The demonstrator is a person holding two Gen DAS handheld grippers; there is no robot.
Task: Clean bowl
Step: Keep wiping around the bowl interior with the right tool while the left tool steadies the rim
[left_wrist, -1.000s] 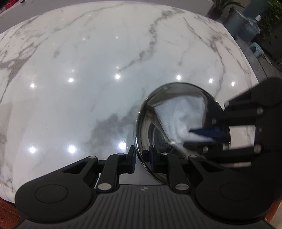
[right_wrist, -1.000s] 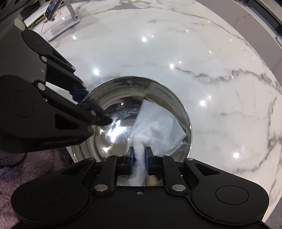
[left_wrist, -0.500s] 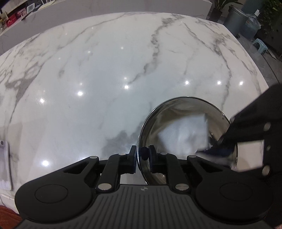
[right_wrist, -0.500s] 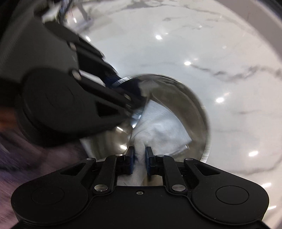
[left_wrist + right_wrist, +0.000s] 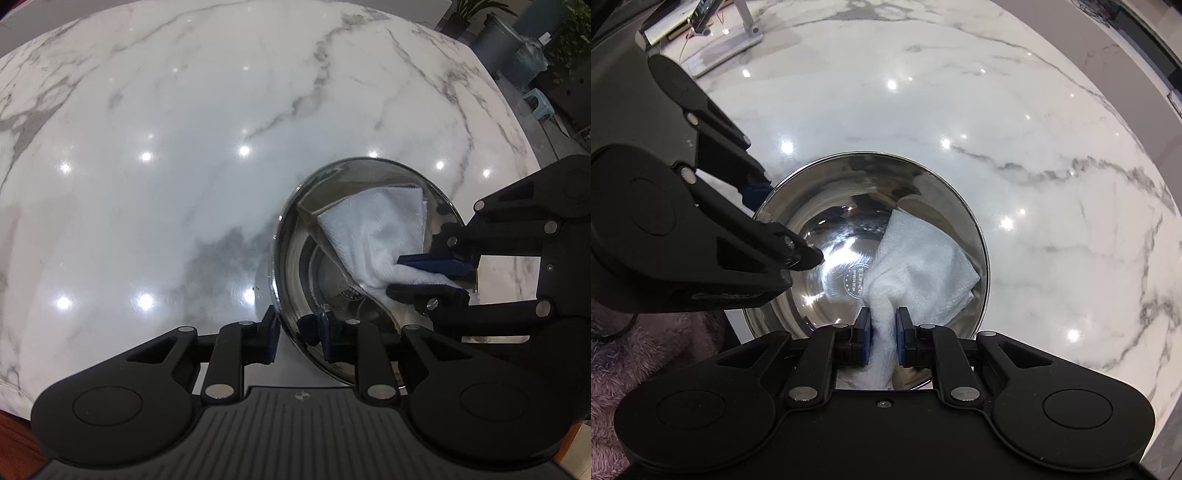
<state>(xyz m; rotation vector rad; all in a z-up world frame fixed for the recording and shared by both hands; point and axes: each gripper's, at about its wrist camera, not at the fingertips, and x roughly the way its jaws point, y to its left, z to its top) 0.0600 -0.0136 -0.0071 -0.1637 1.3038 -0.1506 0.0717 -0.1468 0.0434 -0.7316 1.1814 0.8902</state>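
**Steel bowl pinned at the rim, cloth inside it**

A round, polished stainless-steel bowl (image 5: 354, 236) (image 5: 849, 206) sits on a glossy white marble tabletop with grey veins (image 5: 184, 129) (image 5: 1052, 147), close to the near edge. The left gripper (image 5: 298, 332) (image 5: 786, 221) straddles the bowl's rim: one blue-padded finger is outside the wall and the other inside, the two clamped on the thin metal edge. The right gripper (image 5: 882, 332) (image 5: 430, 275) reaches in from the opposite side, its blue pads pressed together on a bunched corner of a white textured cloth (image 5: 919, 269) (image 5: 373, 232). The rest of the cloth fans out against the bowl's inner wall and reaches down toward its base, where a circular stamped mark (image 5: 855, 282) shows just beside the fabric. Ceiling lights reflect as bright dots on the marble.
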